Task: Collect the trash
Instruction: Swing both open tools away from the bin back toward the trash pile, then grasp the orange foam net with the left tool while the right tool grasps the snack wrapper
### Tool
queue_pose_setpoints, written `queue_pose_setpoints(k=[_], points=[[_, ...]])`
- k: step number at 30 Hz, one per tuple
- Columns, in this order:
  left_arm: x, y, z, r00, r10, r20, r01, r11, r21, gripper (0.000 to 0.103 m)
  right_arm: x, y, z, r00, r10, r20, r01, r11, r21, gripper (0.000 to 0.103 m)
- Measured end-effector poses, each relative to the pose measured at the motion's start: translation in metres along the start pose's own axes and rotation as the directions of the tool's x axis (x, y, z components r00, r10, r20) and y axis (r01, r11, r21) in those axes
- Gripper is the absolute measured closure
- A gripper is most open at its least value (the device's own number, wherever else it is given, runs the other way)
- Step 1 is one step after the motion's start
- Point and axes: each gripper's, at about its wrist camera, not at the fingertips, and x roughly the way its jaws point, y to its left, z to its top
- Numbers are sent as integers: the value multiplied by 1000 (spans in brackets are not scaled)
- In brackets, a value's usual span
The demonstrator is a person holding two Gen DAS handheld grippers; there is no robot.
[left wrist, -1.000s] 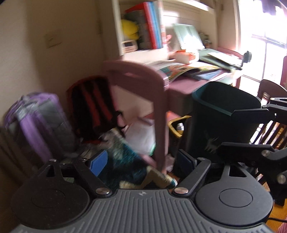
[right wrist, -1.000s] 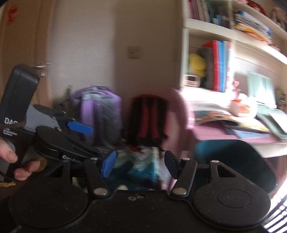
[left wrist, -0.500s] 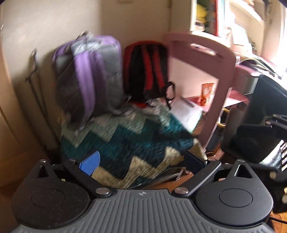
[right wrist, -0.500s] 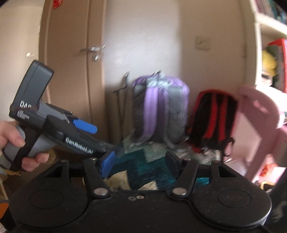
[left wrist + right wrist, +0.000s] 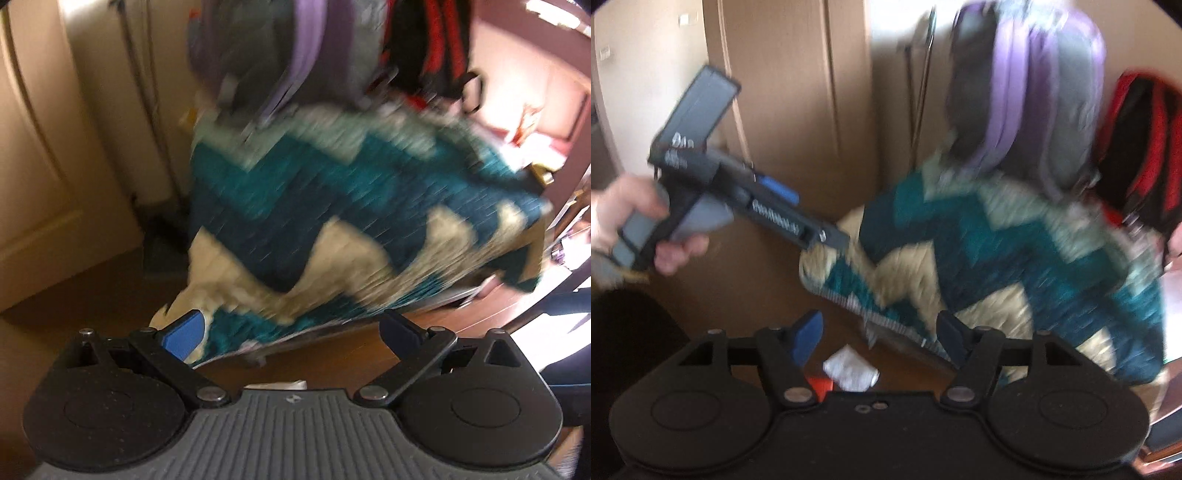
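Note:
A crumpled white paper (image 5: pixel 850 369) lies on the wooden floor beside a small red-orange scrap (image 5: pixel 820 384), just in front of a teal and cream zigzag blanket (image 5: pixel 997 258). My right gripper (image 5: pixel 879 336) points down over them; its jaws are opening and nothing is between the pads. In the left wrist view a sliver of the white paper (image 5: pixel 277 385) shows right above the gripper body. My left gripper (image 5: pixel 291 332) is wide open and holds nothing, with the blanket (image 5: pixel 369 206) ahead of it. A hand (image 5: pixel 635 221) carries it at the left of the right wrist view.
A purple and grey backpack (image 5: pixel 1027 92) and a red and black backpack (image 5: pixel 1137 147) lean against the wall behind the blanket. A beige door (image 5: pixel 794 92) stands at the left. Pink furniture (image 5: pixel 535 92) is at the far right. Both views are blurred.
Both views have swung down from the desk, shelves and bin to the blanket and floor. The white paper and red scrap have come into view. Both pairs of jaws stand wider.

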Motion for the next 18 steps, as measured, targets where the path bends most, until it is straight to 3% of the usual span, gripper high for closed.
queue_pose_setpoints(k=[4,9,13,18], points=[[62,30,-28,995,6,-99,-8,1000,-20,1,68,-9,-17,996,9,-91,-7,1000,20,35],[134,54,-64,971,7,-237,-2,1000,23,1,149,-8,-46,979,22,-203,-28,999,-30,35],[179,63,-97,952,-6,-307,26,998,62,1,210,-3,-69,951,54,-303,-76,995,-61,35],[228,61,-139,919,-49,-391,93,991,94,1,274,4,-105,900,64,-432,-131,983,-127,35]])
